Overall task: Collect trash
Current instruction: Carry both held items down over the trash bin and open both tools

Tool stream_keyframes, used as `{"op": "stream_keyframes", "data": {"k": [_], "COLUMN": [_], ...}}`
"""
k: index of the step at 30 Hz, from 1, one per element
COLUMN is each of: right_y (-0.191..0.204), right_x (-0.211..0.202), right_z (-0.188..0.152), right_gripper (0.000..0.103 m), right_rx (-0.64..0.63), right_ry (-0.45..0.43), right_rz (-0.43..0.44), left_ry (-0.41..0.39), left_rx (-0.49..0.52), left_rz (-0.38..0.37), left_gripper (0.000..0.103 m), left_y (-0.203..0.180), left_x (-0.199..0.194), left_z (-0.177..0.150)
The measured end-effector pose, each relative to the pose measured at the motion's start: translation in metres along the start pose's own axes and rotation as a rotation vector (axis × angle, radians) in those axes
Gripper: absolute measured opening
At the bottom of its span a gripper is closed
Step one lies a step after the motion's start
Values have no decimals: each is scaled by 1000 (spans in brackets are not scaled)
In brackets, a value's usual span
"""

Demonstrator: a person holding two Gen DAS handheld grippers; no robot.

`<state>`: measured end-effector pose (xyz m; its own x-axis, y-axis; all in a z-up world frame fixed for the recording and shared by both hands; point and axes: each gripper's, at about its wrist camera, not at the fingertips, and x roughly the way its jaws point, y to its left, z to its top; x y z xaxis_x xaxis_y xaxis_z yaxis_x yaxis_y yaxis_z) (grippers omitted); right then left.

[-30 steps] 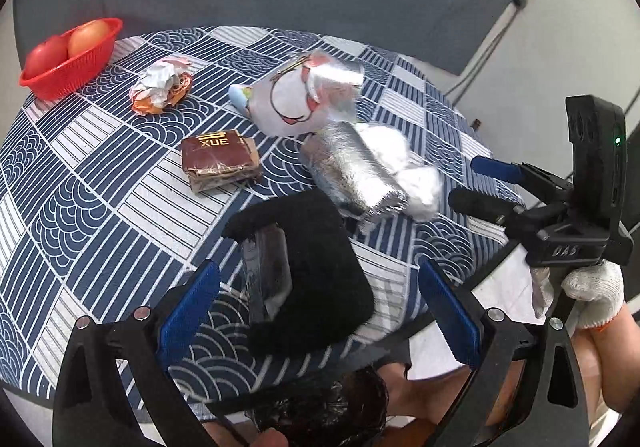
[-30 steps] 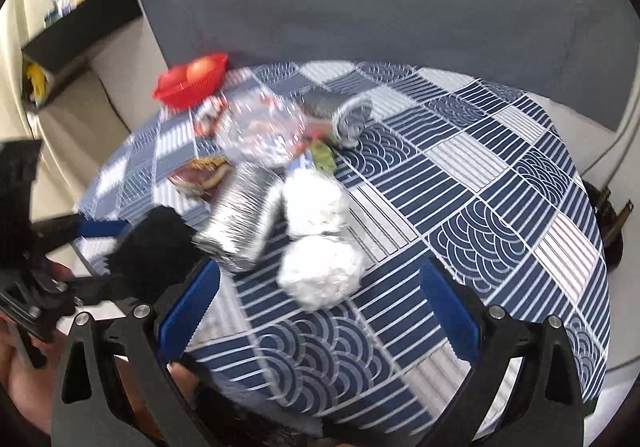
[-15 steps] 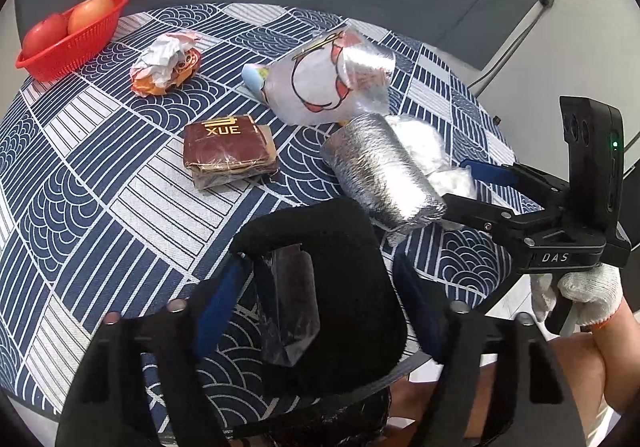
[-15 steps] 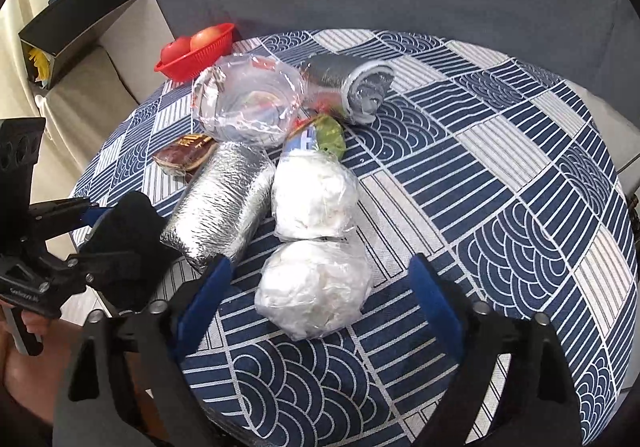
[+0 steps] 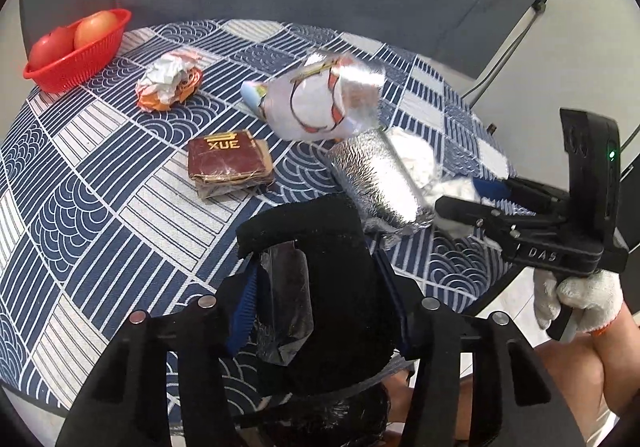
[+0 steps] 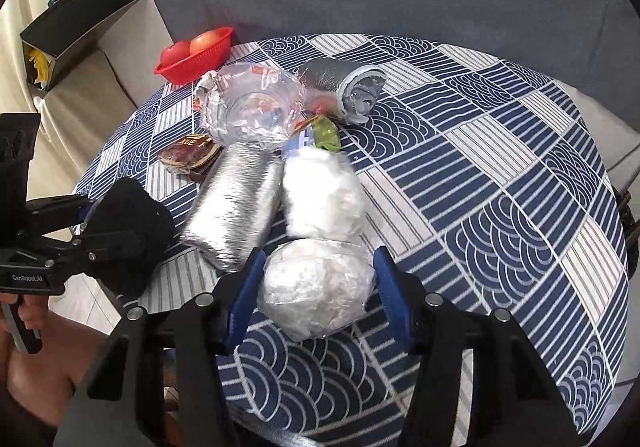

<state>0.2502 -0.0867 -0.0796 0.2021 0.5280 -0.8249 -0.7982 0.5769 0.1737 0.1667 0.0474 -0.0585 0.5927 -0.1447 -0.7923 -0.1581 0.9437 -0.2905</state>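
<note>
The left gripper is clamped tight on a black wad with a scrap of clear film tucked in it, right at the near edge of the patterned table. Over on the other side, the right gripper is closing its jaws around a white plastic-wrapped ball, blue pads meeting its sides. Just beyond sit a second white bundle and a foil roll, side by side.
</note>
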Motion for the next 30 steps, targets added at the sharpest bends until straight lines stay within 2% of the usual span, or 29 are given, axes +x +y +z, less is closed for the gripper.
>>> {"op": "stream_keyframes", "data": {"k": [7,16,23,30], "right_y": [14,43,58,67], "right_x": [-23,-49,-64,-71], "right_z": [-12,-26,-46,-68], "right_gripper": [56,56,56,56], "right_rx": [23,49,92,139], "right_ry": [-28,-71,-83,-75], "right_rz": [-17,9,21,39], "left_ry": [-28,-78,-97,-74], "left_rx": [-15,-1,-27,-24], "left_rz": [-18,-28,-31,-52], "left_gripper": [50,50,50,50], "left_y": [-10,-19,-17,-32], "left_x": [-10,-36,-60,-71], "left_z": [-15,-38,-71,-111]}}
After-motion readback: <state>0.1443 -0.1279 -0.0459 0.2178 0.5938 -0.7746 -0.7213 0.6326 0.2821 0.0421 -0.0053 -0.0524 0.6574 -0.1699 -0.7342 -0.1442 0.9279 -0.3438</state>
